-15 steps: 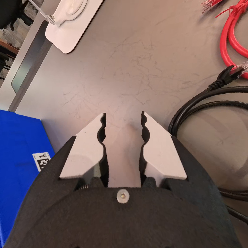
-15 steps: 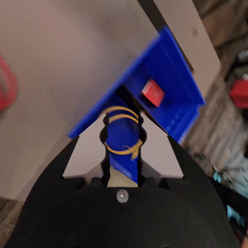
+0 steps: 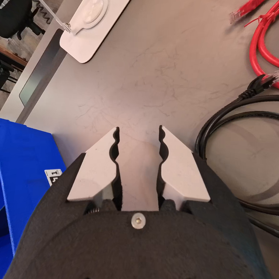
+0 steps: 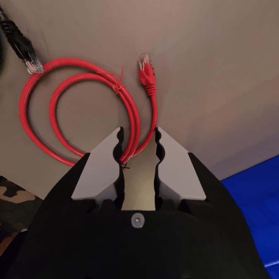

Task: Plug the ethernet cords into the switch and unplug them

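The right gripper (image 4: 138, 128) hangs over the red cord (image 4: 37, 132) on the desk (image 4: 211, 60), its fingers apart and holding nothing. I think the step is picking a cord, and no switch shows. Next, the fingers must close on the red plug (image 4: 147, 72) at 12 o'clock. The left gripper (image 3: 138, 128) waits, fingers apart and empty. I count one red cord with two plugs, one black cord (image 3: 226, 125) at 3 o'clock, and a blue bin (image 3: 22, 166) at 9 o'clock.

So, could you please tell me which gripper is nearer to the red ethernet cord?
Right. The right gripper hangs directly over the red ethernet cord; the left gripper sits off to its side, over bare table.
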`<state>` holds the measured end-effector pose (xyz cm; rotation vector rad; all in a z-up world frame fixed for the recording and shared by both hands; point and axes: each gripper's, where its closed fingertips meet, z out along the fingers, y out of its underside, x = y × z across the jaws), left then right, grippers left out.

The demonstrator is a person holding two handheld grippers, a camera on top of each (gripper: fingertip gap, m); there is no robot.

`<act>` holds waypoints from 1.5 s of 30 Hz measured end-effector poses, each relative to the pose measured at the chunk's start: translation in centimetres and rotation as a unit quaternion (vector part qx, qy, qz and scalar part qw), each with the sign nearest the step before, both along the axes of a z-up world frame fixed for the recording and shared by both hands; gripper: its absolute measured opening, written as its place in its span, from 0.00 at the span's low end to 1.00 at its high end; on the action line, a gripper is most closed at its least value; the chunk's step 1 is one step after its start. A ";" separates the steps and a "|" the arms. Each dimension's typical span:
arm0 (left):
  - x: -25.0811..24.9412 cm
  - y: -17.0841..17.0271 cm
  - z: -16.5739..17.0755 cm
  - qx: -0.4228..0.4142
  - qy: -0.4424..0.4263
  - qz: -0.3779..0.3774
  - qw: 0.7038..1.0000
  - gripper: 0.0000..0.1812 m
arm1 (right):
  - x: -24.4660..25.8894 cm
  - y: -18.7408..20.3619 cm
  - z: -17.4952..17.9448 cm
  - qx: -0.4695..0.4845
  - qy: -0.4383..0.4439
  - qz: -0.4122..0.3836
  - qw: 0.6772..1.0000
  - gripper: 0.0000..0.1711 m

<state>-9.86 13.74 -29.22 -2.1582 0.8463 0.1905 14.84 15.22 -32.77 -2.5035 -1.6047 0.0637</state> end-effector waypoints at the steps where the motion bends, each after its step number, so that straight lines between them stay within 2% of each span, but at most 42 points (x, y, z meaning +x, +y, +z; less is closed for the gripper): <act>1: 0.1 0.0 0.0 0.000 -0.001 -0.002 1.000 0.27 | -0.1 0.1 0.0 -0.003 0.004 0.000 1.000 0.19; 5: 0.4 0.0 -0.1 0.001 0.001 -0.008 1.000 0.27 | -0.5 0.4 -0.1 -0.020 0.036 -0.002 0.999 0.05; 9: 0.4 0.0 0.0 0.004 0.001 -0.008 1.000 0.27 | -0.8 1.1 1.8 -0.001 0.071 0.000 0.997 0.04; 12: 0.2 0.2 0.2 0.007 -0.004 -0.003 1.000 0.27 | -0.2 2.9 6.3 0.061 0.092 -0.004 0.994 0.05; 15: 0.1 0.3 0.1 0.008 -0.005 -0.002 1.000 0.27 | 1.8 5.5 12.4 0.146 0.109 -0.013 0.983 0.05; 20: 0.2 0.3 -0.1 0.007 -0.004 -0.003 1.000 0.27 | 9.1 10.0 23.0 0.308 0.095 -0.037 0.946 0.04; 23: 0.3 0.3 -0.2 0.005 -0.005 -0.004 1.000 0.27 | 14.9 12.5 26.3 0.400 0.031 -0.042 0.915 0.05; 26: 0.5 0.3 -0.3 0.005 -0.003 -0.006 1.000 0.27 | 20.0 14.6 25.1 0.444 -0.037 -0.021 0.895 0.05; 29: 0.5 0.3 -0.4 0.004 -0.002 -0.007 1.000 0.27 | 22.6 15.3 20.9 0.425 -0.063 0.006 0.903 0.05; 33: 0.5 0.3 -0.5 0.003 -0.001 -0.005 1.000 0.27 | 23.6 15.5 16.1 0.413 -0.075 0.030 0.907 0.05; 37: 0.7 0.3 -0.8 0.001 0.003 -0.004 1.000 0.27 | 24.0 15.0 11.0 0.359 -0.093 0.041 0.928 0.05; 39: 0.7 0.3 -0.8 0.001 0.006 -0.005 1.000 0.27 | 24.4 14.7 9.0 0.325 -0.097 0.034 0.940 0.12; 41: 0.7 0.3 -0.8 0.002 0.006 -0.004 1.000 0.27 | 25.3 14.7 8.5 0.306 -0.113 0.007 0.945 0.17; 43: 0.7 0.3 -0.8 0.001 0.005 -0.003 1.000 0.27 | 25.1 14.6 9.8 0.312 -0.107 -0.014 0.944 0.25; 45: 0.6 0.4 -0.9 0.001 0.004 -0.001 1.000 0.27 | 22.9 13.9 11.9 0.328 -0.079 -0.011 0.941 0.25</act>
